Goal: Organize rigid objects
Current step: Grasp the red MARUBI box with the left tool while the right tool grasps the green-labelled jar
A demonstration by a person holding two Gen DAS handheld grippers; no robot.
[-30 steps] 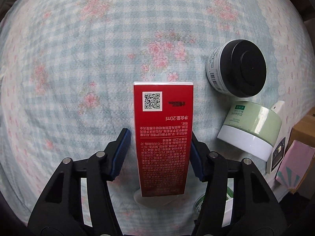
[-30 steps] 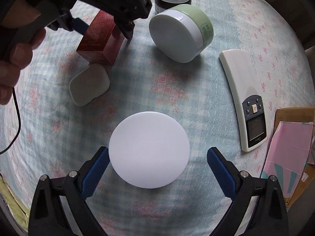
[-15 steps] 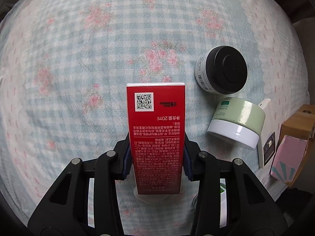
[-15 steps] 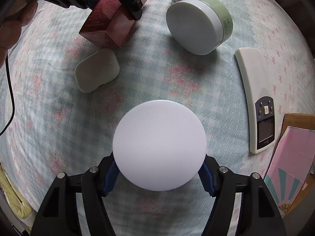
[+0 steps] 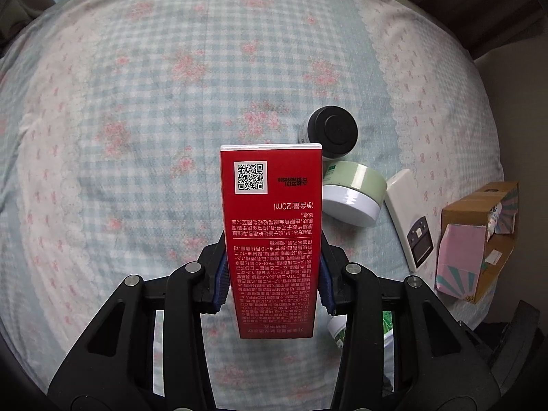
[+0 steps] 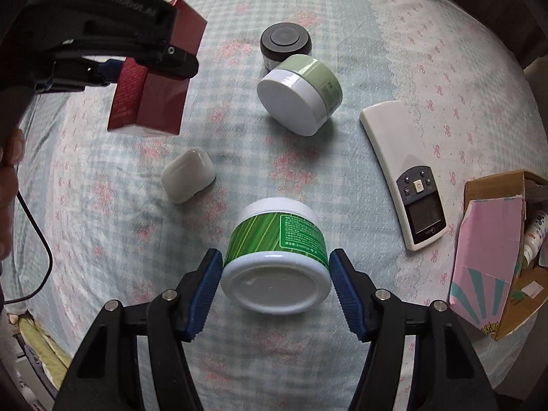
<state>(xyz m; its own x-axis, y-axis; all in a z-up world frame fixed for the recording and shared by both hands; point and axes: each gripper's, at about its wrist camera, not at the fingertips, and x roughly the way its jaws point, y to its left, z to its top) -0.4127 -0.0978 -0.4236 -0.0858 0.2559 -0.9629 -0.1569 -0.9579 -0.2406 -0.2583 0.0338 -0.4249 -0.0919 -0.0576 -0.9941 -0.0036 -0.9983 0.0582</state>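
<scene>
Both grippers have just taken hold and lifted. The left gripper [image 5: 272, 281], whose fingers stood spread on either side of the red box [image 5: 270, 236] a second ago, now pinches it along its long sides, and the right wrist view shows the box [image 6: 154, 78] hanging clear of the bedspread [image 5: 137, 102] rather than lying on it. The right gripper [image 6: 275, 284] was hovering wide open over the white lid of the green jar [image 6: 277, 239]; half a second ago its fingers [image 6: 205, 281] closed on it, and now the jar is tipped so that its striped green side and white base face the camera, held off the bed (though its far end may yet be touching the cloth; I cannot tell). So two rigid items appear secured at once, and the picking stage for them looks done. Left lying on the bed are the black-lidded jar [image 6: 286, 46], the pale green jar [image 6: 301, 99] on its side, the white earbud case [image 6: 188, 174] and the remote [image 6: 404, 171]; the open cardboard box [image 6: 503, 253] at the right edge seems a likely place for the held things to go.
</scene>
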